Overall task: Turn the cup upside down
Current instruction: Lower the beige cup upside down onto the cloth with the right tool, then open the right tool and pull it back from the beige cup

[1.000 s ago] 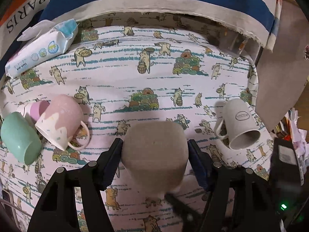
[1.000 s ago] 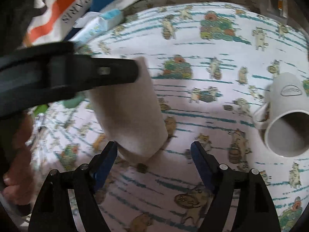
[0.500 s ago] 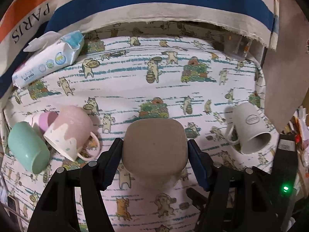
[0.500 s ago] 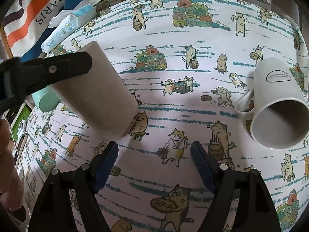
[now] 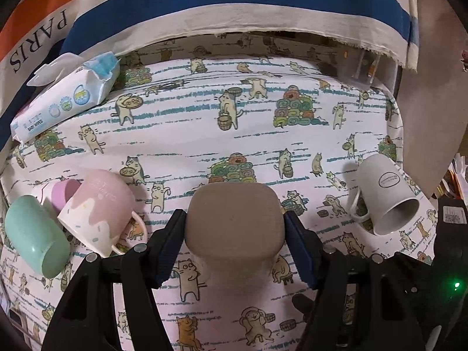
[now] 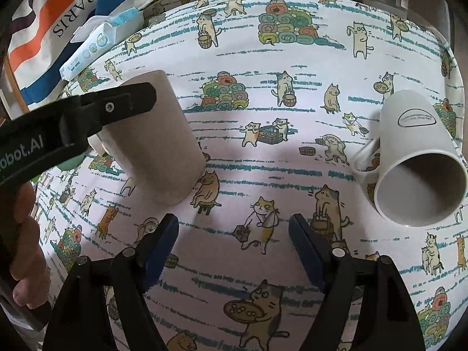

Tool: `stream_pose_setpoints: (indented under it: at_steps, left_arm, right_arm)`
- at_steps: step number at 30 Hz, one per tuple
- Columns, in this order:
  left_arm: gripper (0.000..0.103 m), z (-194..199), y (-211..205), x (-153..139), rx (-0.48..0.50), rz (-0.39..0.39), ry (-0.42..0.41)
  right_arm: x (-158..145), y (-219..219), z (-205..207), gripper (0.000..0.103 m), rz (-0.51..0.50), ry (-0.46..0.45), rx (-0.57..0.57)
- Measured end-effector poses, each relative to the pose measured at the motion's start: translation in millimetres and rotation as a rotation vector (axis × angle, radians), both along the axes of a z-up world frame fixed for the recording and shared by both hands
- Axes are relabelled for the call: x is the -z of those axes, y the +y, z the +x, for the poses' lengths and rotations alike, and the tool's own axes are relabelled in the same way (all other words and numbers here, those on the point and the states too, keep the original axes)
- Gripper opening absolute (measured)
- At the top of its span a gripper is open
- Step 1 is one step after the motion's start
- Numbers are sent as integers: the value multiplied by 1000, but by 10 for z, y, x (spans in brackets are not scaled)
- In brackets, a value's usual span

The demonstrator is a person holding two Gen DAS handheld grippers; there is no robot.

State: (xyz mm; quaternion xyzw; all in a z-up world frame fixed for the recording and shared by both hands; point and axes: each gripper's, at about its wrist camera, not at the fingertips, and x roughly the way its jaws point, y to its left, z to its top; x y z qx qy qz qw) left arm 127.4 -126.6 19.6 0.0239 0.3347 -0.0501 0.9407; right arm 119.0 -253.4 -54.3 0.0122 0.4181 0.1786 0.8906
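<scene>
Beige cup [image 5: 234,222] in left gripper [image 5: 235,248] (inverted) — "PARIS" cloth [image 5: 204,8], "BABY WIPES" pack [image 6: 96,44]

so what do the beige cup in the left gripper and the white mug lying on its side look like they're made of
Beige cup: probably matte ceramic or stoneware; the surface is dull and faintly grainy with no glare, though matte plastic can't be ruled out. The left gripper clamps its sides.

White mug: likely glazed ceramic; smooth, slightly shiny, thick rim, moulded handle and a printed oval logo.
</scene>
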Motion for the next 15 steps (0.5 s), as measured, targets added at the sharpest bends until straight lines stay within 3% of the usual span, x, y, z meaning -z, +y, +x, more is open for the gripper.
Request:
stream_pose_setpoints:
  at_steps: [1,3,8,12,15]
  left_arm:
    - [68,-3,-7,2,-2,4,-4]
    - [86,-10,-19,-7,-3,9,-15]
    - [89,-105,-19,-135,9,32,-111]
    - [98,-273,81,-249,20,11,-208]
    - [102,-494,165,-327,46,14,-311]
  right_arm:
    - [-3,-1,3,79,1,-1,0]
    - [-1,-16,-22,79,2,-5,1]
    - [-42,-66,-60,79,16,-36,12]
    - [-136,-119,-140,79,45,-103,30]
    - [-224,-147,-221,86,64,-168,44]
